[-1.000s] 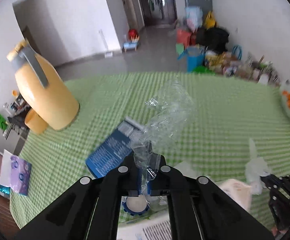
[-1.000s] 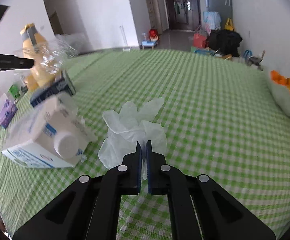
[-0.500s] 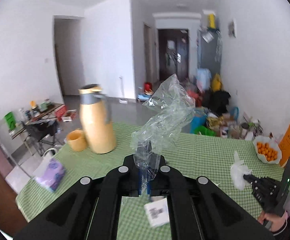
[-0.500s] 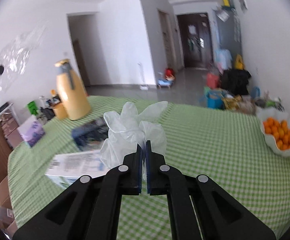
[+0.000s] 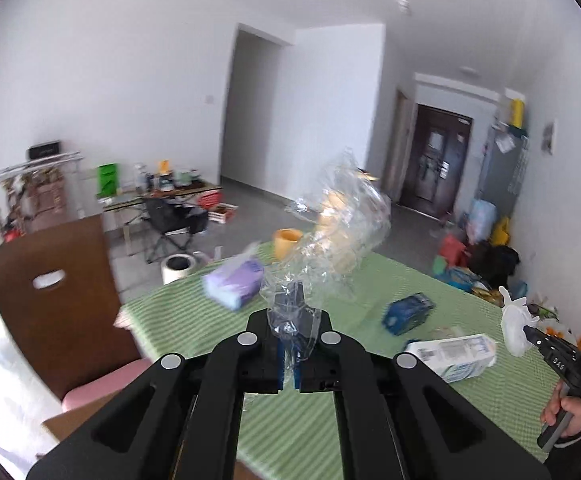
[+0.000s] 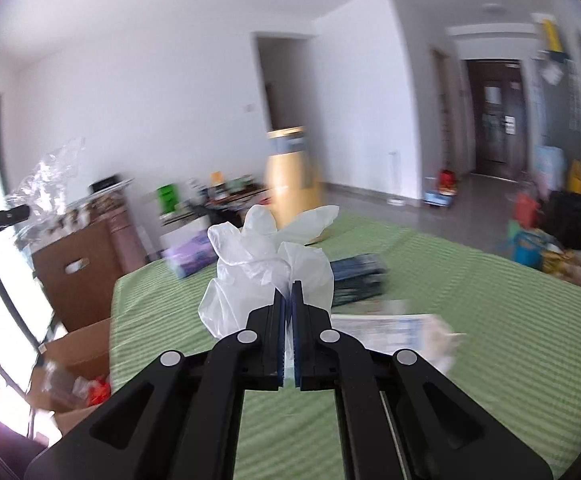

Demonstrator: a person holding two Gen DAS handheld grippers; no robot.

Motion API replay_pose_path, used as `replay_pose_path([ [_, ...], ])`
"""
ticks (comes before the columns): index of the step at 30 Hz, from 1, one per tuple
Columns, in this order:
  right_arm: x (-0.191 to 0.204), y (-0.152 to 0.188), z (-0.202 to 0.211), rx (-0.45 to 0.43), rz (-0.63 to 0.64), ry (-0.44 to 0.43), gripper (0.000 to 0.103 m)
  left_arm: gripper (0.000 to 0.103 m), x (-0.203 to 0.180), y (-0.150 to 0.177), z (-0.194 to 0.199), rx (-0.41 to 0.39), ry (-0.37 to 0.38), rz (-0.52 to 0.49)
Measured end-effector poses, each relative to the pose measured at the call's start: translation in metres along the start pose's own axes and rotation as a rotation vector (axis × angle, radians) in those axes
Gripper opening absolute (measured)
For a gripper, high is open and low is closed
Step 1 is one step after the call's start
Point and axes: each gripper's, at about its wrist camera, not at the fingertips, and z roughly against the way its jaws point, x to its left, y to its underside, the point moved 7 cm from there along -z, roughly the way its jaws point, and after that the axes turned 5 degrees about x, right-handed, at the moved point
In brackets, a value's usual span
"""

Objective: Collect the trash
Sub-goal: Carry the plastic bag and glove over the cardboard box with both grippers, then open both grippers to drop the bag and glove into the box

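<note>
Left gripper (image 5: pixel 289 344): jaws clamped on a crumpled clear plastic wrapper (image 5: pixel 338 236), which stands up from the fingertips towards 12 o'clock, held in the air above the near edge of the table.
Right gripper (image 6: pixel 289 328): jaws closed on a bunched white disposable glove (image 6: pixel 266 264), its loose fingers fanning up past the tips, lifted clear of the table.
Table: green-and-white checked cloth (image 6: pixel 490 320) under both grippers.
Left on the cloth: white milk carton (image 5: pixel 454 354) lying on its side at 3 o'clock of the left gripper; dark blue flat packet (image 5: pixel 408 314) just beyond it; purple tissue pack (image 5: pixel 236 284) at 11 o'clock, blurred.
Far end of table: tall yellow thermos jug (image 6: pixel 290 172), blurred.
Floor, 8 o'clock in the right wrist view: open cardboard box (image 6: pixel 74 364) beside the table, with scraps inside.
</note>
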Motion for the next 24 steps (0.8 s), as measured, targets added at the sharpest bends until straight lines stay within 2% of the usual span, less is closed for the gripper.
replay_pose_path([
  [3,0.060,0.004,-0.023,0.046,0.046,-0.120,0.003,0.000,0.061,0.024,0.016,0.015,-0.061,0.067],
  [7,0.163,0.020,-0.084,0.176,0.185,-0.256,0.003,0.000,0.135,0.065,0.024,0.060,-0.101,0.143],
  [10,0.238,0.044,-0.130,0.276,0.242,-0.358,0.003,0.000,0.184,0.105,0.020,0.122,-0.131,0.203],
  [12,0.279,0.060,-0.160,0.342,0.269,-0.393,0.003,0.000,0.212,0.134,0.013,0.169,-0.133,0.260],
  [17,0.363,0.106,-0.220,0.496,0.363,-0.437,0.003,0.000,0.258,0.193,-0.012,0.295,-0.150,0.321],
  [20,0.393,0.128,-0.244,0.566,0.400,-0.442,0.003,0.000,0.277,0.219,-0.028,0.366,-0.142,0.337],
  [24,0.417,0.153,-0.268,0.621,0.458,-0.399,0.003,0.000,0.280,0.240,-0.051,0.429,-0.101,0.367],
])
